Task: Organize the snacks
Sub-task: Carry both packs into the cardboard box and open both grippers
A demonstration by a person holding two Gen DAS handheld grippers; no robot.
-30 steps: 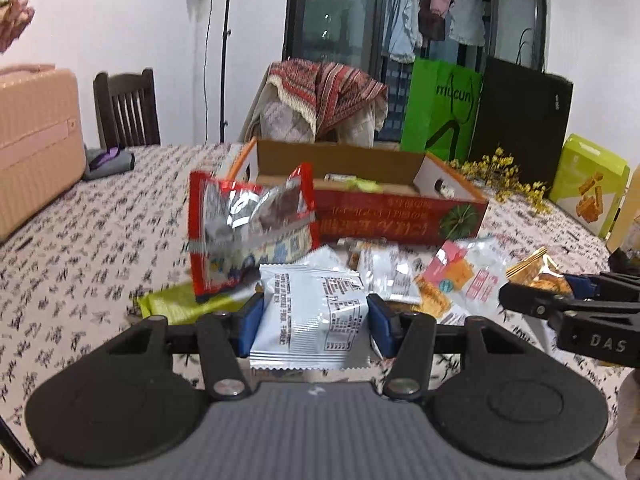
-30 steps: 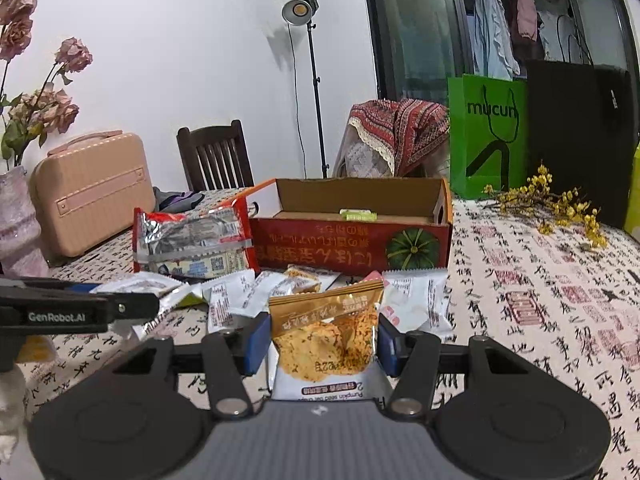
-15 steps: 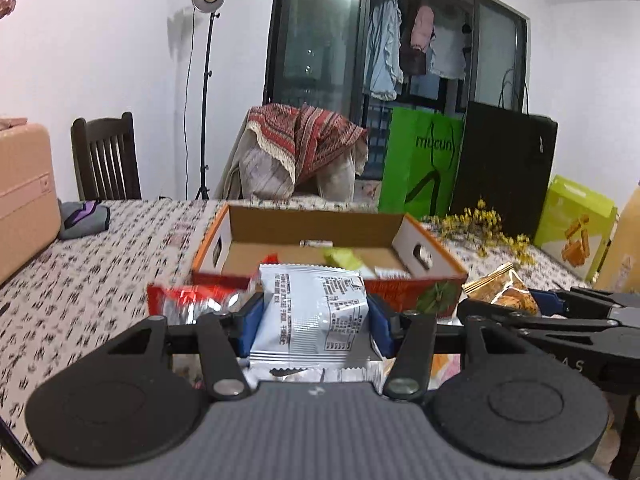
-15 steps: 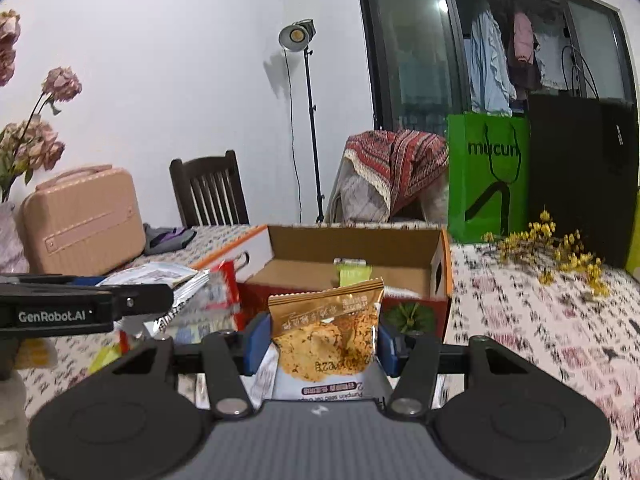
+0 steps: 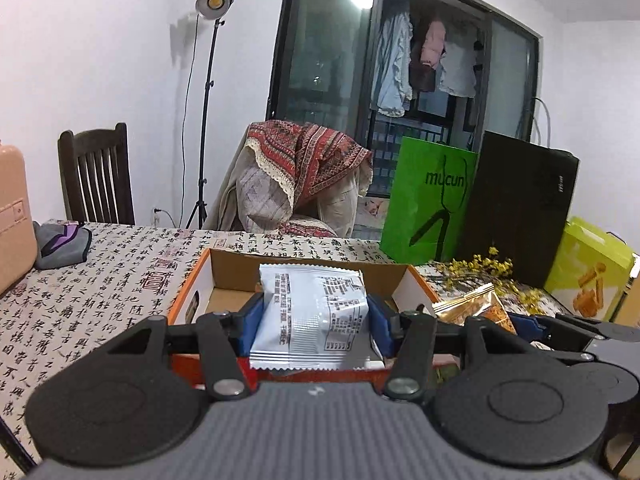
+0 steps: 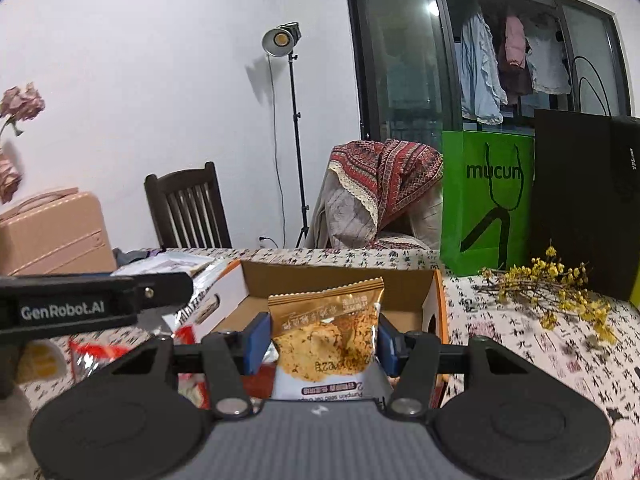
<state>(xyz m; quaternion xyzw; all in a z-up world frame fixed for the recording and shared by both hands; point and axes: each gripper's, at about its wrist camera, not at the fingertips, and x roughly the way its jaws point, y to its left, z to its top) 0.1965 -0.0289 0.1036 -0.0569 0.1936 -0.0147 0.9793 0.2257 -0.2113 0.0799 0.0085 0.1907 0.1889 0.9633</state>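
Observation:
My left gripper (image 5: pixel 314 322) is shut on a white snack packet (image 5: pixel 310 316) with black print, held upright over the near wall of the open cardboard box (image 5: pixel 308 266). My right gripper (image 6: pixel 323 338) is shut on a gold pumpkin-seed cracker packet (image 6: pixel 326 332), also raised in front of the same box (image 6: pixel 340 276). In the left wrist view the gold packet (image 5: pixel 474 306) and the right gripper's arm show at the right. The left gripper's arm (image 6: pixel 80 304) crosses the left side of the right wrist view. A red snack bag (image 6: pixel 100 354) lies on the table below it.
The patterned tablecloth (image 5: pixel 100 280) covers the table. A pink case (image 6: pixel 52 236) stands at the left, a green paper bag (image 6: pixel 488 200) and a black bag (image 6: pixel 580 208) at the back right, yellow dried flowers (image 6: pixel 560 284) beside them. Chairs stand behind the table.
Both grippers have risen and moved toward the box with their packets. The loose snack pile has dropped out of sight below them.

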